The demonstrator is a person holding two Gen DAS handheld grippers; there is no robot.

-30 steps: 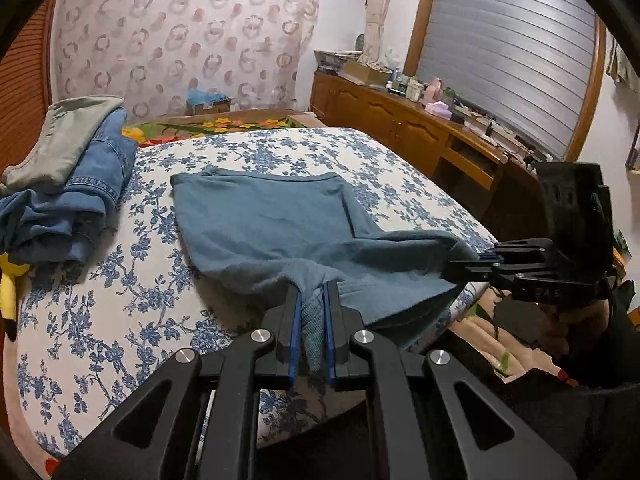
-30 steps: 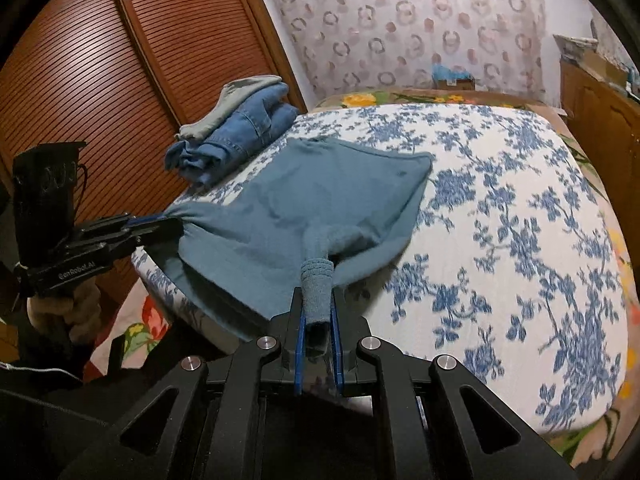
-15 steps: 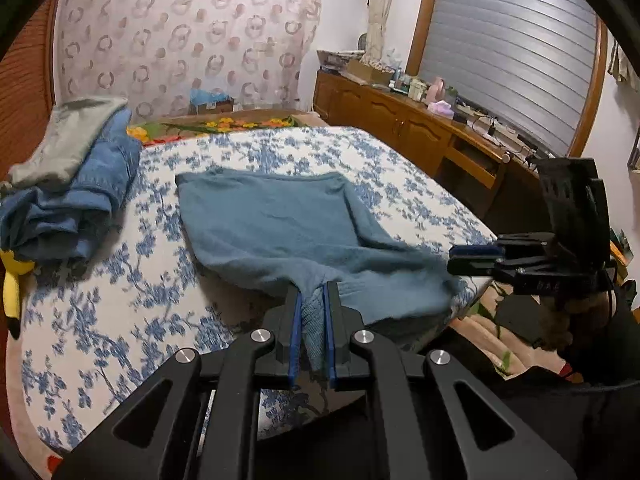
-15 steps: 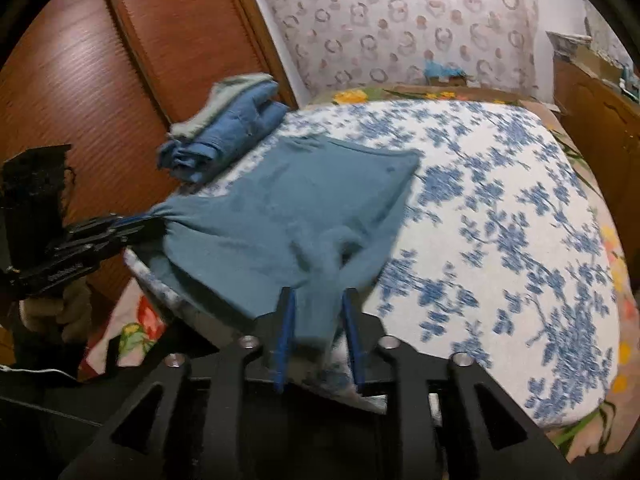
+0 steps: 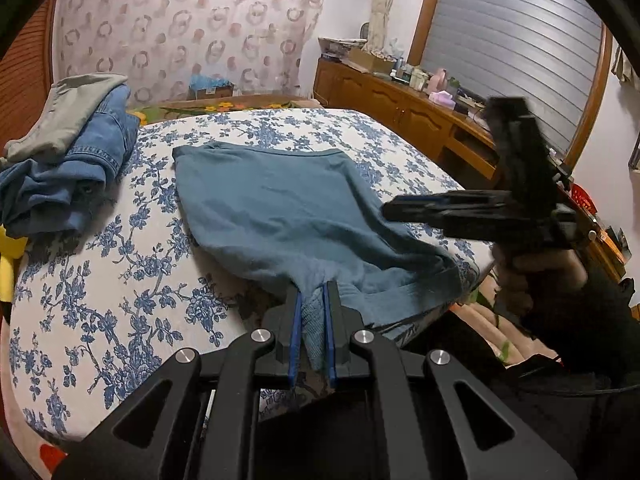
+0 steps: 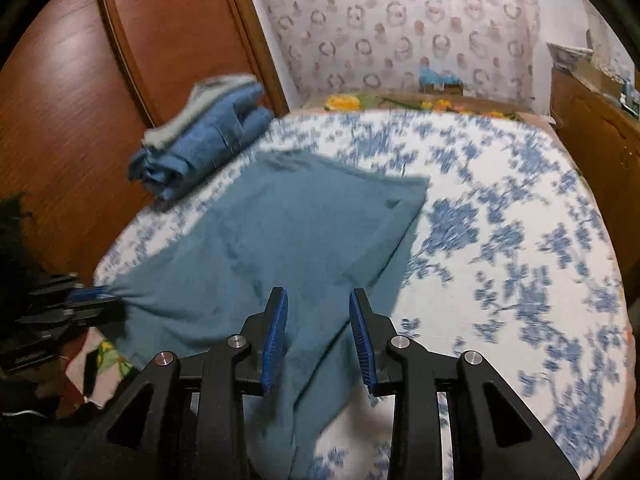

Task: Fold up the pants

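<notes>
On the flowered bed (image 5: 100, 312), your left gripper (image 5: 312, 320) is clamped on one cuff of the pants (image 5: 288, 216)

Your right gripper (image 6: 318, 334) has just been opening; its blue pads (image 6: 276, 332) now stand apart with the other leg lying loose between them, untouched. The pants are teal, spread flat with the waistband at the far end and both legs running toward you, the near ends drooping over the mattress edge. Folded jeans (image 5: 72, 172) sit well apart to the left
</notes>
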